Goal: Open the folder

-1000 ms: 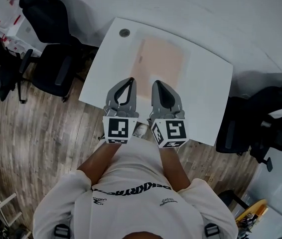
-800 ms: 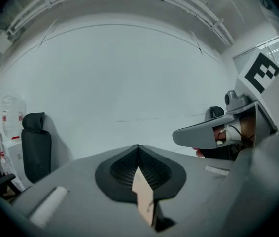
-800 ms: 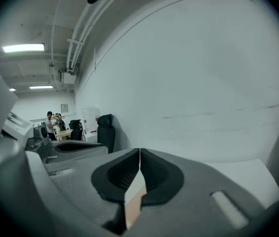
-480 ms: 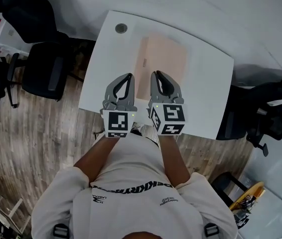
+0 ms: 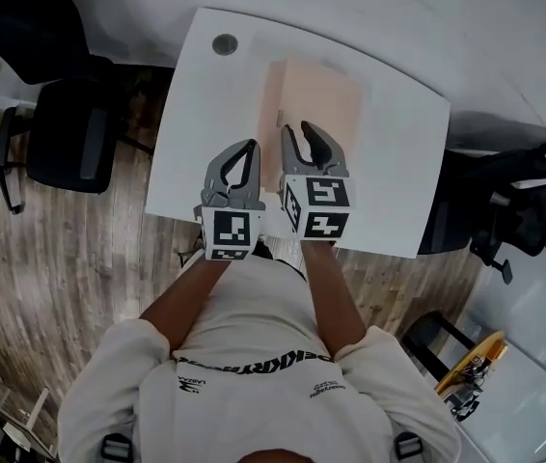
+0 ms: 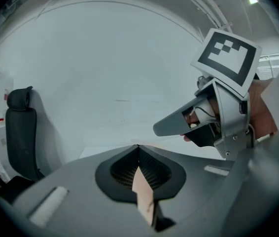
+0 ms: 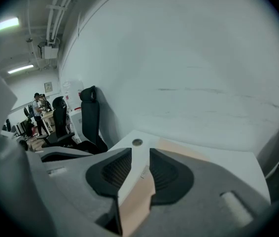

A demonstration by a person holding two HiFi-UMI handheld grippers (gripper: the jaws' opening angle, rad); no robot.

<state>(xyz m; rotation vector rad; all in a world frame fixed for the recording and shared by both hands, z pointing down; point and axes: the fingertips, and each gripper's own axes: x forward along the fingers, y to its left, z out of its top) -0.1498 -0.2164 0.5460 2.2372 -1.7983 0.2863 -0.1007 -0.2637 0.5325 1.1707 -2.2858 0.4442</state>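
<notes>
In the head view a pale peach flat paper folder [image 5: 323, 93] lies closed on a white table with rounded corners [image 5: 400, 167], nearer the table's far edge, with a round grey cable grommet [image 5: 225, 43] at the far left corner. The left gripper [image 5: 249, 147] hangs over bare tabletop just beside the folder's near left corner, and the right gripper [image 5: 302, 135] sits next to it with its tips over the folder's near edge; this view does not show whether either touches anything. A black office chair [image 5: 66, 128] stands left of the table on a wood-plank floor [image 5: 51, 278]. In the left gripper view the two jaws meet at their tips with nothing clamped between them, and only a sliver of the peach folder shows through the slot behind the pads; the other gripper's black-and-white marker cube [image 6: 227, 57] is at the right, in front of a plain white wall [image 6: 105, 73]. In the right gripper view the jaws are opening, about half apart, and the gap between the black ribbed pads [image 7: 117, 171] holds nothing: table and folder show through it, lying ahead and below.
</notes>
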